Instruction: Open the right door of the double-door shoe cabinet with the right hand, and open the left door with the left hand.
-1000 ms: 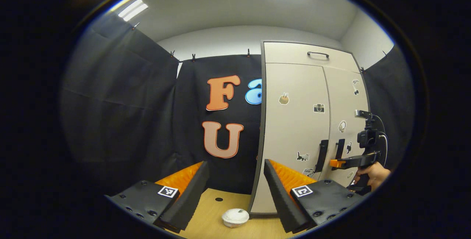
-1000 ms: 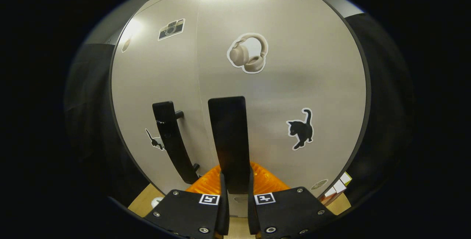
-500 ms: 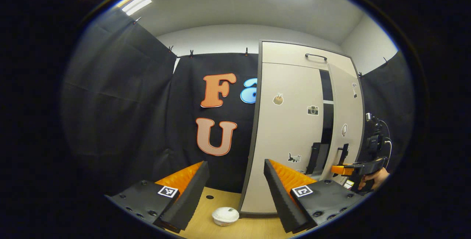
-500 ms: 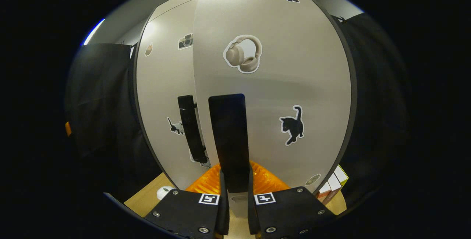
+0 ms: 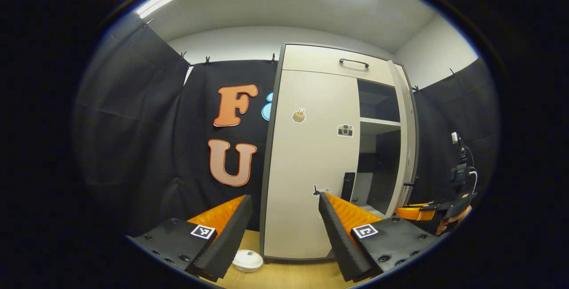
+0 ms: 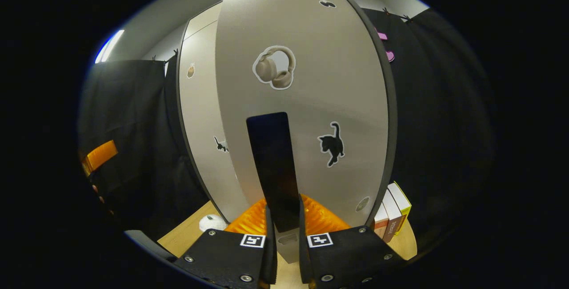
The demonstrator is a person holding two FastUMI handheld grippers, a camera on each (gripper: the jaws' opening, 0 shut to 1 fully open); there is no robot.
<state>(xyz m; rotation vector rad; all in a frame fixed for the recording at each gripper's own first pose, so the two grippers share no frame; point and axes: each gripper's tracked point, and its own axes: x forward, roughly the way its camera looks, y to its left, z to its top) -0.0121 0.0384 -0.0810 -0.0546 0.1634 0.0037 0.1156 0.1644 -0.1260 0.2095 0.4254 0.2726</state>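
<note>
The shoe cabinet (image 5: 329,64) is seen standing on a wooden floor (image 5: 284,275) against black cloth. Its right door (image 6: 306,102) is swung out, edge-on in the left gripper view, exposing a dark interior with a shelf (image 5: 380,122); deeper contents cannot be made out. The left door (image 5: 311,164) is shut, its handle (image 5: 347,186) partly hidden behind a finger. The right door's handle (image 6: 272,164) is clamped between both fingers of the right gripper (image 6: 284,253). The left gripper (image 5: 284,231) is held with jaws spread wide, gripping nothing, well apart from the left door. Books (image 6: 393,211) are partly hidden behind the open door. A small white object (image 5: 247,260) is cut off by a finger.
</note>
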